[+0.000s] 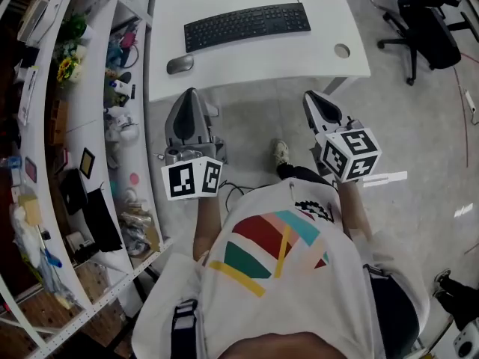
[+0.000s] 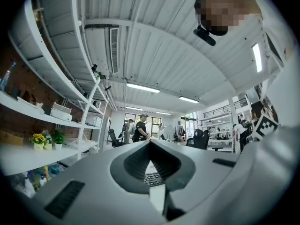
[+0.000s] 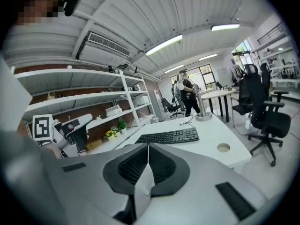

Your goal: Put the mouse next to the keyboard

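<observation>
White tabletop [image 1: 247, 58]: bare along its near edge, so I have open room to come in from the front.
Shelving [image 1: 90, 126]: crowds the left side, just beside the tabletop's left edge; I judge a wide left swing could clip it.
Keyboard [image 1: 247, 26]: black, mid-tabletop, slightly angled.
Left hand-held gripper [image 1: 190, 94]: clenched, empty, short of the near edge.
Right hand-held gripper [image 1: 310, 96]: clenched on nothing, also off the tabletop.
Mouse [image 1: 179, 64]: grey, near the front-left corner, just off the keyboard's left end. It looks smooth and rounded, so an off-centre pinch could squirt it over the edge onto the floor.
</observation>
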A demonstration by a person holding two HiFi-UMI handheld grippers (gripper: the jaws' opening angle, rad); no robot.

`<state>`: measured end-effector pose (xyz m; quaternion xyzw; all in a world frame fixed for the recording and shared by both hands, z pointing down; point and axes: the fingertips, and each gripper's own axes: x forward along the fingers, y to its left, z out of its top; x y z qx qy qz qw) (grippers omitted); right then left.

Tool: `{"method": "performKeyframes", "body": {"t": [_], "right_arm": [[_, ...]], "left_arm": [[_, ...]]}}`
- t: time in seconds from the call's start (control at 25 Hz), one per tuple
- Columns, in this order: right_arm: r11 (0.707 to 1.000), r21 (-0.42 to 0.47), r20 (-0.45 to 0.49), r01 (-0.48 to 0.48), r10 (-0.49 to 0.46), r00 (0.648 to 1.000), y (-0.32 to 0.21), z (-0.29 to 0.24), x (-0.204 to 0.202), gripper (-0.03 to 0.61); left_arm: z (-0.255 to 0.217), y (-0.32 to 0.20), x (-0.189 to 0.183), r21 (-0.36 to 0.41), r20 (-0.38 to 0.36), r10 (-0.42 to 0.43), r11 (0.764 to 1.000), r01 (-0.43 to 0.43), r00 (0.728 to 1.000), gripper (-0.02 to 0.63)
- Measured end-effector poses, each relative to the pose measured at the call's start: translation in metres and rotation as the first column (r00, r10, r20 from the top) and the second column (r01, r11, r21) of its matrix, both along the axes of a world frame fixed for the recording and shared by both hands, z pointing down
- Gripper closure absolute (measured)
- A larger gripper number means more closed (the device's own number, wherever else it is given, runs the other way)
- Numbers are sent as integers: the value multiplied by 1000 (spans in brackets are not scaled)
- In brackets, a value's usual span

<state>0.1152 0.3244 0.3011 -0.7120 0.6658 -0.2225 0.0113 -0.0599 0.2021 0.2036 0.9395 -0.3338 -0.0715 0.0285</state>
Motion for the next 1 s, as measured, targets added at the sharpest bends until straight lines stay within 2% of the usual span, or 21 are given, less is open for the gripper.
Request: {"method": "performKeyframes", "body": {"t": [0.08,0.28,0.48,0.6,0.72,0.8,0.92,1.0], "right_arm": [[1000,-5,26,7,-7,1000,-15,5,14,565],[998,-6,-16,-62,62,998,-29,7,50,565],[999,41,36,6,-8,999,-51,6,52,565],[997,83,-55,3,2,999,-63,-8,53,565],[996,82,-149,21,-9,989,-79,-15,53,565],[988,131,-144,80,-61,988,-95,-22,49,565],[956,252,-106,148,-124,987,-121,-39,45,565],[948,271,-117,169,-142,983,-143,-45,43,565]], "left_arm": [[-1,-13,16,3,11,-3,1000,3,1000,571],[12,-24,42,-34,13,-16,999,16,1000,571],[29,-37,52,-58,45,-23,998,26,999,571],[34,-53,52,-84,54,-39,996,43,998,571],[35,-68,52,-81,53,-51,995,56,997,571],[34,-80,53,-79,50,-57,995,61,997,571],[31,-104,56,-72,37,-65,995,67,997,571],[29,-124,55,-71,26,-76,994,78,997,571]]}}
